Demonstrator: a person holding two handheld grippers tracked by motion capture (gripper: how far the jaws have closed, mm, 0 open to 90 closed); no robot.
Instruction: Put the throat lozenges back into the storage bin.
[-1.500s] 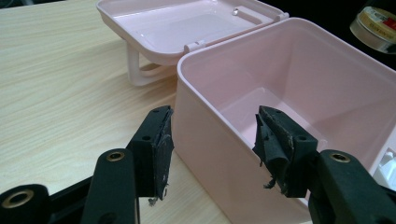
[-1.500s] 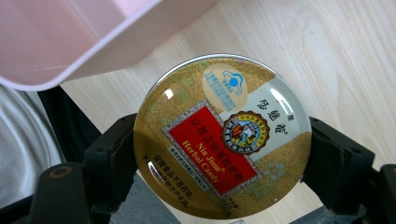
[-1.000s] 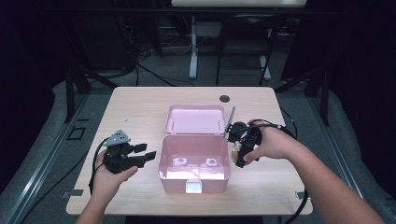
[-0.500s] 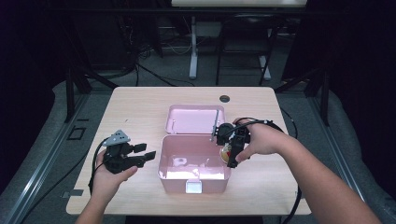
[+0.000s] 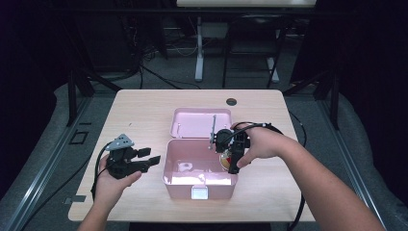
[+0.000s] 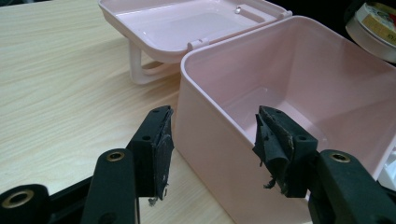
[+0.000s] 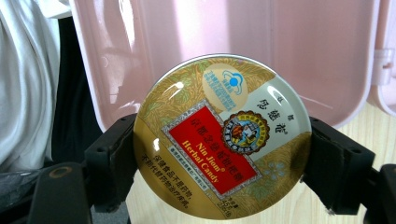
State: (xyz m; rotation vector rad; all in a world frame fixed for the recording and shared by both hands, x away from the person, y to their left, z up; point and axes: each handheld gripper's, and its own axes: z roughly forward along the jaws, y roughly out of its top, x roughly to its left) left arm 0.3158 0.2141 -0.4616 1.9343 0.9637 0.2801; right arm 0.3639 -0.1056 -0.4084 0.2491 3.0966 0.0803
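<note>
A pink plastic box (image 5: pixel 168 166) stands open mid-table, its lid (image 5: pixel 192 122) lying flat behind it. My right gripper (image 5: pixel 231 155) hangs over the box's right rim, shut on a round gold and red candy tin (image 5: pixel 224 160). In the right gripper view the tin (image 7: pixel 222 137) sits flat between both jaws of the right gripper (image 7: pixel 224 142), with the pink box (image 7: pixel 196 42) behind it. My left gripper (image 5: pixel 148 158) is open just left of the box. In the left gripper view the left gripper (image 6: pixel 212 140) has nothing between its jaws and faces the box's near wall (image 6: pixel 210 135); the tin (image 6: pixel 376 23) shows top right.
A small white object (image 5: pixel 185 167) lies on the box's floor. The box's latch (image 5: pixel 200 192) faces the table's front edge. A dark round hole (image 5: pixel 231 101) sits near the table's far edge. Cables trail from both grippers; bare wood (image 5: pixel 134 120) lies left of the box.
My right gripper has carried the tin leftward, from beside the box's right side to above its right rim. The left gripper has stayed put.
</note>
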